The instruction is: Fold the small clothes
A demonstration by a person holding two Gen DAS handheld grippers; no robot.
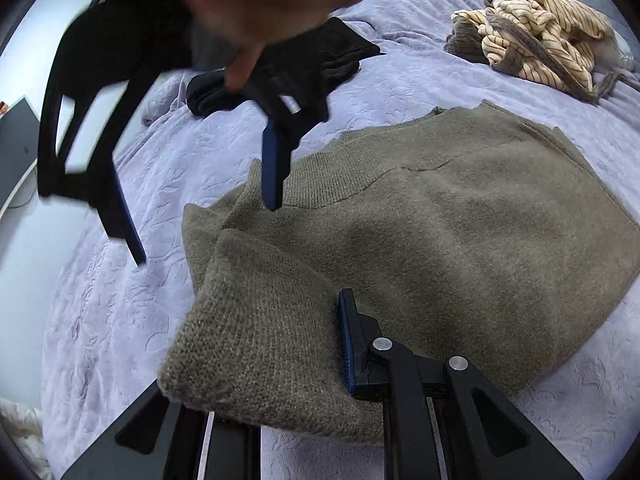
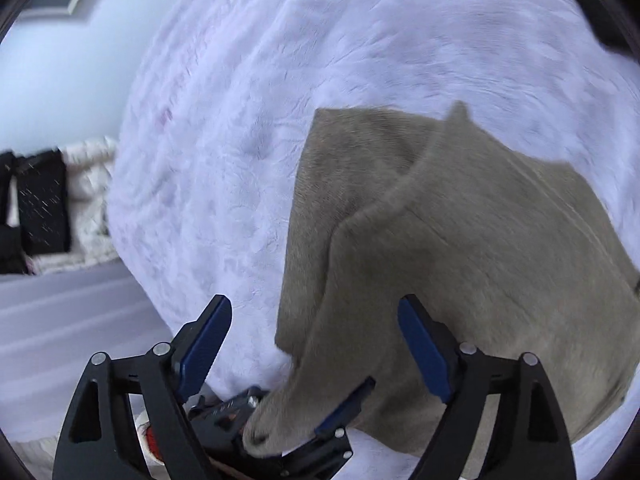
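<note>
A grey-brown knitted sweater (image 1: pixel 440 220) lies spread on the lavender bedspread (image 1: pixel 120 320). My left gripper (image 1: pixel 328 312) is at its near edge, shut on a folded-over sleeve end; one blue pad shows and the other finger is hidden under the knit. My right gripper (image 1: pixel 208 232), held by a hand, hangs open above the sweater's collar side with nothing between its fingers. In the right wrist view the right gripper (image 2: pixel 316 308) stands wide open over the sweater (image 2: pixel 460 240). Below it, the left gripper (image 2: pixel 312 400) pinches the sleeve end.
A stack of folded black clothes (image 1: pixel 304 68) sits at the far side of the bed. A crumpled beige striped garment (image 1: pixel 536 36) lies at the far right. The bed's edge runs along the left, with the floor beyond it (image 2: pixel 60 320).
</note>
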